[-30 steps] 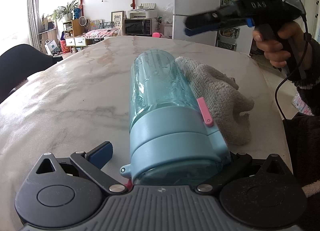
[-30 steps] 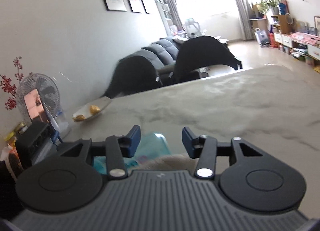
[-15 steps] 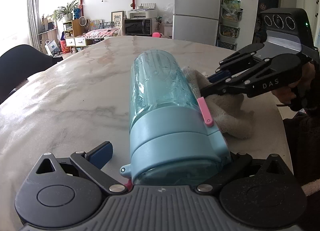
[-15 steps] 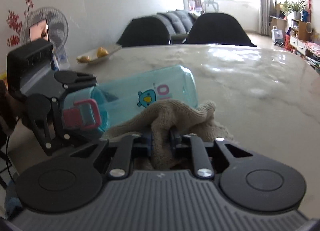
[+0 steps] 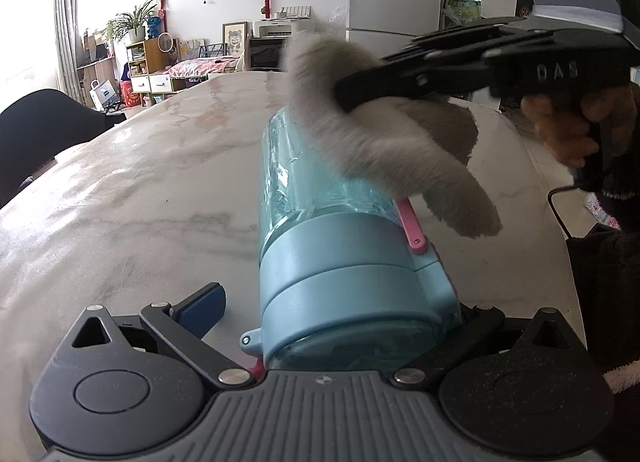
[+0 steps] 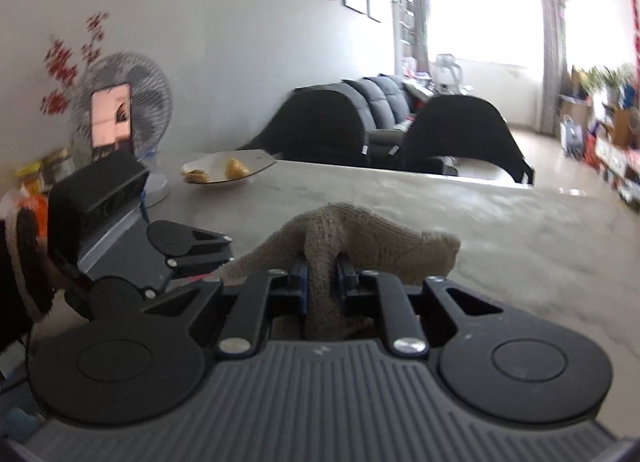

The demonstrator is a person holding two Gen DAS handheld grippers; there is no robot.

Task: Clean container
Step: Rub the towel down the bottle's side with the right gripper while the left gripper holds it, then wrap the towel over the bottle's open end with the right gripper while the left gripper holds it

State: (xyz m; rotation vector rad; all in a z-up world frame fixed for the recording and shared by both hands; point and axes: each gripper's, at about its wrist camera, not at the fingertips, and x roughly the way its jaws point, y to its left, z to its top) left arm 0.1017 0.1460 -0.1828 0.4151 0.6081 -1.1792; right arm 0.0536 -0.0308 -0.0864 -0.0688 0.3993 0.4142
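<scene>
A translucent light-blue plastic bottle with an opaque blue cap and pink latch (image 5: 340, 230) is lying on its side on the pale marble-patterned bench (image 5: 132, 190), its cap end pointing toward the left wrist camera. The left claw (image 5: 336, 310) is standing wide open around that cap end: its blue-padded left finger (image 5: 202, 308) is sitting apart from the bottle, while its right finger is hidden behind the cap, so contact on that side cannot be confirmed. The right claw (image 6: 322, 278) is closed tightly on a beige terry cloth (image 6: 340, 246), a fold of the fabric being pinched between the two blue pads. In the left wrist view, that cloth (image 5: 384, 142) is hanging from the right claw (image 5: 344, 98) above the bottle and draping down over the bottle's upper right side, appearing blurred; whether it is pressing on the plastic cannot be told with certainty. A hand (image 5: 568, 130) is gripping the right claw's handle to the right of the bottle. Beyond the bottle, at the far-left edge of the bench in the right wrist view, a shallow plate holding yellowish food (image 6: 228, 174) is sitting beside a white desk fan (image 6: 124, 118). Black chairs (image 6: 460, 134) are standing behind the bench.
</scene>
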